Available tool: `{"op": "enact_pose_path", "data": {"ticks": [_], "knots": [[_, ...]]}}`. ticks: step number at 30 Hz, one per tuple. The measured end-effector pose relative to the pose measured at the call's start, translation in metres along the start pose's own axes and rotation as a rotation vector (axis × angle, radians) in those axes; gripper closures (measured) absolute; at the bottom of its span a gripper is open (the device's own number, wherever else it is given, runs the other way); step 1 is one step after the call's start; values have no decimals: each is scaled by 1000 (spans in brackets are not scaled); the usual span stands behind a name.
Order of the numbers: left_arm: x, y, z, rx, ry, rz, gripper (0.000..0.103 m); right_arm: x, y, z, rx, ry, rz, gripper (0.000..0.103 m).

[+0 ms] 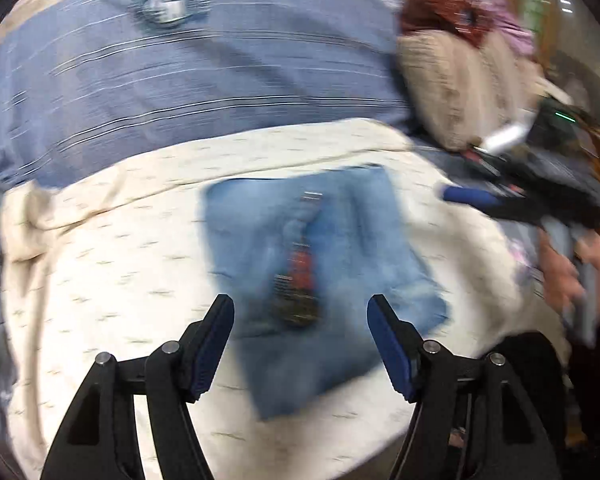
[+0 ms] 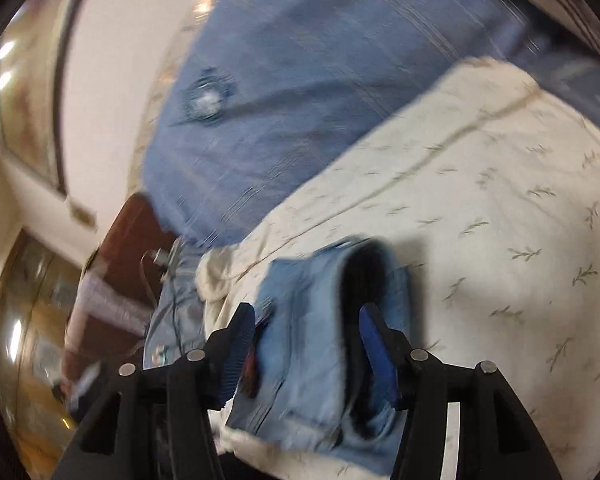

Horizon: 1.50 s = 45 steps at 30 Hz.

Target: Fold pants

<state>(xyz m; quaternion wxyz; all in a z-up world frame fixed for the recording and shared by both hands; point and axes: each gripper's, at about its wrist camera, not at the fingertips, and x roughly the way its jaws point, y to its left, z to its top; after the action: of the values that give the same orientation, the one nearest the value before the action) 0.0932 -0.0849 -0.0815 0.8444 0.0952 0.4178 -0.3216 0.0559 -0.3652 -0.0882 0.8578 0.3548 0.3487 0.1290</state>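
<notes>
The pants [image 1: 320,276] are light blue denim, folded into a compact, roughly square bundle with soft faded creases and a frayed pale hem [image 2: 284,436] at the near edge. In the right wrist view a rolled fold of the denim forms a dark open tunnel [image 2: 370,276]. On top of the bundle, in the left wrist view, lies a blurred dark patch with red in it; what it is cannot be told.

The left gripper [image 1: 300,344] hangs above the near edge of the bundle, tilted down, its jaws spread wide with blue ribbed pads [image 1: 392,344] clear of the cloth and nothing held. The right gripper [image 2: 306,354] sits low and close over the denim, jaws parted about halfway; the cloth lies between the pads [image 2: 376,356], but they do not press on it. In the left wrist view it shows at the far right, gripped by a hand [image 1: 576,272].

The pants rest on a cream bedspread [image 1: 112,264] printed with small leafy sprigs. Beyond it lies a blue striped cover [image 1: 204,80] bearing a round pale emblem [image 1: 166,8]. A beige cushion [image 1: 456,84] sits at the far right. A pale wall [image 2: 112,80] and brown wooden furniture [image 2: 128,240] stand at the left.
</notes>
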Motion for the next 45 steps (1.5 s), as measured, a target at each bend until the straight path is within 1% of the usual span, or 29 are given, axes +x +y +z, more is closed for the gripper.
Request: {"op": "enact_pose_path", "data": {"ticks": [1,2,3,6,8,9,10,11,12,13,15,17,20,22,24,26,27,29,31,33,35,36,37,38,39,42,44,45], "knots": [[3,6,1,-20,-1,33,33,2,7,-5,-23,8,-9,54],[8,10,2,-37,-4,65,33,7,14,-10,-40,23,-12,58],[15,18,2,-58,6,91,33,15,22,-16,-61,43,-22,64],[38,27,-3,-102,67,115,33,42,34,-36,-110,103,-88,65],[54,29,-7,-123,103,112,33,56,31,-46,-119,143,-122,66],[63,28,-12,-135,119,114,33,66,26,-54,-123,177,-176,66],[70,24,-16,-139,124,114,33,74,16,-60,-111,208,-218,67],[73,23,-21,-134,113,113,32,80,8,-63,-96,230,-234,67],[73,20,-23,-127,101,117,32,84,-1,-68,-78,247,-238,71],[70,19,-22,-123,100,120,32,82,-6,-69,-71,231,-236,76],[60,17,-19,-134,112,115,33,78,-6,-66,-54,238,-227,77],[48,16,-12,-148,99,111,33,70,-1,-60,-53,233,-219,77],[26,21,5,-170,19,107,33,50,15,-44,-101,144,-200,76],[19,27,25,-179,-10,118,31,37,21,-27,-97,75,-184,74],[26,32,43,-176,2,176,30,33,27,-16,-93,41,-183,74],[42,35,55,-172,23,187,30,36,30,-5,-92,12,-184,74],[55,37,61,-174,46,193,30,40,30,1,-83,4,-180,74],[77,40,67,-185,88,204,30,55,30,9,-62,4,-161,74],[98,39,68,-189,123,206,30,69,23,11,-43,9,-168,74],[116,40,64,-192,166,208,29,87,10,11,-11,37,-178,74],[128,40,59,-178,187,222,27,105,-10,8,34,89,-201,74],[133,39,56,-161,187,233,26,114,-23,4,65,115,-187,74],[136,38,54,-151,181,241,23,117,-29,4,73,116,-169,74],[137,39,53,-151,179,257,17,118,-32,4,69,113,-152,74],[140,40,53,-159,183,271,14,118,-33,5,62,121,-148,75],[145,37,53,-140,193,308,13,120,-30,5,41,128,-175,75],[137,29,55,-109,170,344,13,119,-25,3,19,118,-193,75],[130,27,54,-107,152,350,14,116,-23,3,17,110,-192,74]]}}
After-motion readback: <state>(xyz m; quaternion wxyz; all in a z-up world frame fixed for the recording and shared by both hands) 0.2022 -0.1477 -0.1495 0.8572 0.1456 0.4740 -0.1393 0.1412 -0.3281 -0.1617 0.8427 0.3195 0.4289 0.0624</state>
